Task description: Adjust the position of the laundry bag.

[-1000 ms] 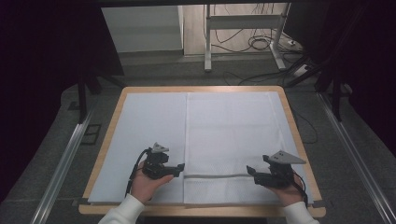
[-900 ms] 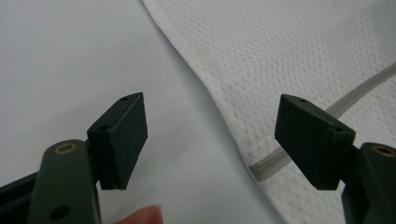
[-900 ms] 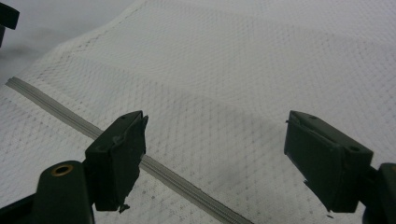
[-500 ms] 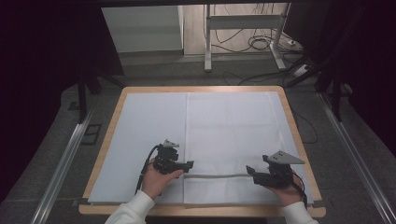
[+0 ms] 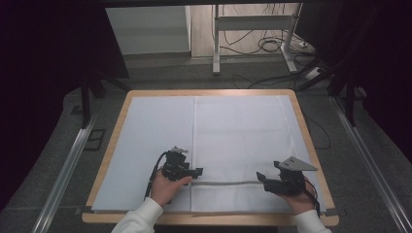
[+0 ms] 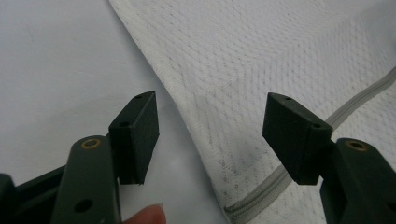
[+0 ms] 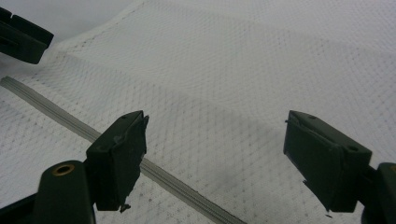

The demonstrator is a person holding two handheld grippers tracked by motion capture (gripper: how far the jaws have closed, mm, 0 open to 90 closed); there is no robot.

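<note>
A white mesh cloth (image 5: 243, 136) lies flat on the right half of the table, with a grey band (image 5: 228, 183) running across it near the front. My left gripper (image 5: 197, 172) sits at the cloth's left edge, at the band's left end. In the left gripper view its jaws (image 6: 212, 126) straddle that edge of the cloth (image 6: 261, 56) without pressing on it; they have just been closing. My right gripper (image 5: 261, 177) rests at the band's right end. It stands open (image 7: 215, 149) over the cloth (image 7: 243, 60), and the band (image 7: 56, 112) passes under its left jaw.
The table has a wooden rim (image 5: 209, 92) and a smooth white sheet (image 5: 150, 131) on its left half. Metal rails run along both sides on the floor. A desk frame and cables stand beyond the far edge.
My left gripper has slid right and a little down to the cloth's left edge, and its jaws have narrowed. The right gripper has stayed where it was.
</note>
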